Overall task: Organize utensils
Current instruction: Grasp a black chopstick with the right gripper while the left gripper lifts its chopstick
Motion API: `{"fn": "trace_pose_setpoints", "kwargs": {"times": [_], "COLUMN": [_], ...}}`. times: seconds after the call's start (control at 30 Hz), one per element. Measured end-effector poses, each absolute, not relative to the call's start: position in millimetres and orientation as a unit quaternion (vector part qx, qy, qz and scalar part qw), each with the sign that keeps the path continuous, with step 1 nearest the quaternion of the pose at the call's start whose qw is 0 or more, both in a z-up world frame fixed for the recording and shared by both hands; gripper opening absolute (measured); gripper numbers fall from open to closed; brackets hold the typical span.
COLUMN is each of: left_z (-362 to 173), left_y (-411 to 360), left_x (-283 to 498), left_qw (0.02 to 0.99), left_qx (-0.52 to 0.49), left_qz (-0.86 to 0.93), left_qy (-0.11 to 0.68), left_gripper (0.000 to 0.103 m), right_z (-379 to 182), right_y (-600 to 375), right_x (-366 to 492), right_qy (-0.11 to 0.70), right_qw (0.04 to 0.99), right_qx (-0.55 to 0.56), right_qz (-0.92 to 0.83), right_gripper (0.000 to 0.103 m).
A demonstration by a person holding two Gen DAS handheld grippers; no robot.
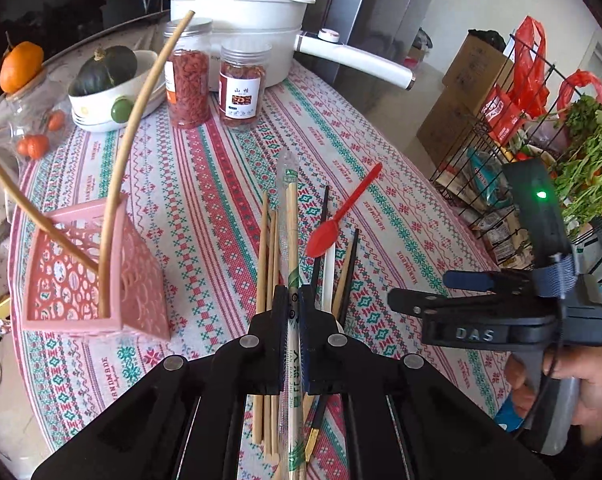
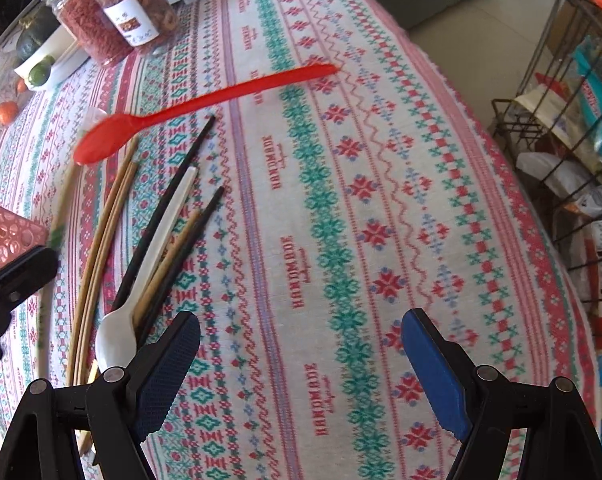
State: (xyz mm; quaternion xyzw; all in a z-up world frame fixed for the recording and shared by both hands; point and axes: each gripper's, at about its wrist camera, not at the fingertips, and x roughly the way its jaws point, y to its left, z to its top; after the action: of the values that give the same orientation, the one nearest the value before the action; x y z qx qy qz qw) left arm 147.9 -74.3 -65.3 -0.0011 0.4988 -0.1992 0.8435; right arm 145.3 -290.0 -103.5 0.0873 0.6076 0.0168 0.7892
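A round table with a knitted-pattern cloth (image 1: 205,168) stands in a bright kitchen; a grey cabinet and a wire rack (image 1: 521,128) with greens and red bags are behind it.

The pink basket (image 1: 89,280) is to the left of the left tongs (image 1: 294,308). Two long wooden chopsticks (image 1: 133,120) stand in it and lean out over its rim. Far ahead of the left tongs are two clear jars (image 1: 213,84) with red dried food, a white bowl (image 1: 113,92) holding a dark green squash, and a white pot (image 1: 241,28) with a lid.

The left tongs are closed on a wrapped pair of chopsticks (image 1: 292,216), which runs forward between the pads. Under and beside it the loose pile (image 1: 269,248) lies on the cloth: bamboo chopsticks, black chopsticks, a white spoon, and a red spoon (image 1: 337,220) a little ahead to the right.

The right tongs (image 2: 301,368) are wide and hold nothing; they hang over bare cloth, with the pile to their left and the white spoon (image 2: 141,280) just beside the left finger.

Only the left view shows the inside of the basket, the pot, and the hand (image 1: 573,392) that grips the right tongs. Only the right view shows the whole white spoon and its bowl.
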Motion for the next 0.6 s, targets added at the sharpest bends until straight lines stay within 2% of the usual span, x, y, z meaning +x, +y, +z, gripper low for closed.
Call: {"fn": "trace_pose_setpoints", "kwargs": {"times": [0.33,0.6], "left_z": [-46,-33], "left_y": [-36,-17], "left_x": [118,108], "left_qw": [0.852,0.862], "left_qx": [-0.014,-0.013], "left_qz": [-0.208,-0.208], "left_qy": [0.48,0.462], "left_gripper": [0.005,0.005], "right_z": [-128,-137], "right_y": [-248,-223], "right_x": [161,165], "right_qy": [0.634,0.636], "right_qw": [0.766,0.77], "right_qx": [0.106,0.053], "right_qz": [0.031,-0.004], "right_gripper": [0.085,0.074]}}
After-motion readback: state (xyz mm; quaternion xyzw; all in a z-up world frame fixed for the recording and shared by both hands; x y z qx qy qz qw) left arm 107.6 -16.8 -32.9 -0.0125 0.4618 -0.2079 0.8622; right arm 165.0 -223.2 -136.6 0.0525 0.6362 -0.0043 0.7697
